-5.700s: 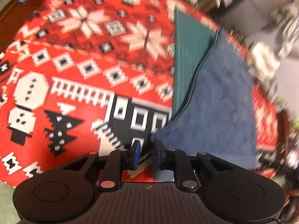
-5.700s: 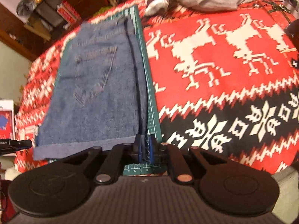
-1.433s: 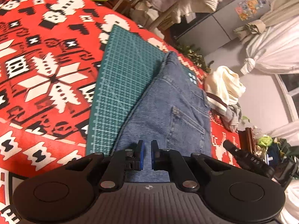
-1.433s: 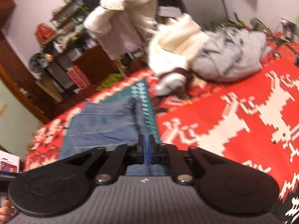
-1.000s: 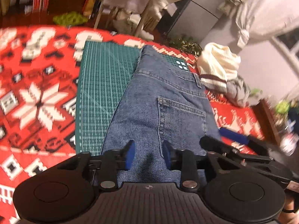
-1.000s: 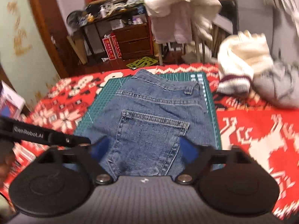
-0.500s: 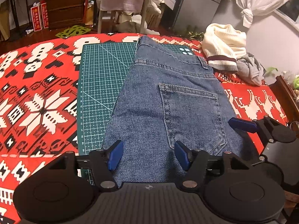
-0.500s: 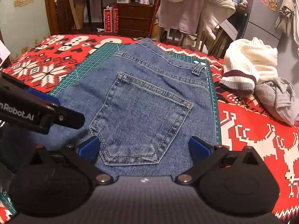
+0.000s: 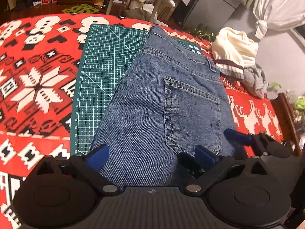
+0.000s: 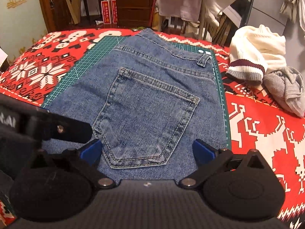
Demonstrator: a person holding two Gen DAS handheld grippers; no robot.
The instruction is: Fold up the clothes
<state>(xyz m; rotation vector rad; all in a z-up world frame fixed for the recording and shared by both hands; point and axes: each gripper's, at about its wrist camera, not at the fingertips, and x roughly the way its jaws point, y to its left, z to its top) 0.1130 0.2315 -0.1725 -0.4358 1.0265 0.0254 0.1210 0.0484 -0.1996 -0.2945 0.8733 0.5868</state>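
- The near edge of the folded denim shorts [image 9: 158,103] is lying hidden behind both gripper bodies, so the hem and how many layers are stacked there cannot be made out.
- In the right wrist view, the left gripper is showing only as a dark blurred bar cutting in from the left, with part of a white printed label cut off at the frame edge.
- The person holding the tools is staying almost wholly out of frame; no hand can be made out clearly in either view.
- The shorts are lying flat, back pocket [image 10: 146,118] facing up, on the green cutting mat [image 9: 106,61], covering its right part and leaving the gridded left part bare.
- The waistband, with its belt loop [image 10: 203,58], is pointing toward the far end of the table.
- The mat is resting on a red patterned tablecloth [image 9: 38,80] that is covering the table.
- A cream knitted garment with a maroon stripe [image 10: 253,57] and a grey garment [image 10: 286,87] touching it are sitting in a heap on the cloth, well apart from the shorts, to the right.
- The left gripper [image 9: 151,155] is hovering low over the near end of the shorts with its blue fingers spread wide, pinching nothing.
- The right gripper [image 10: 146,150] is hovering just beside it, fingers likewise spread wide on either side of the pocket's bottom point, gripping nothing.
- In the left wrist view, one blue finger [image 9: 236,136] of the right gripper is poking in over the right edge of the denim.
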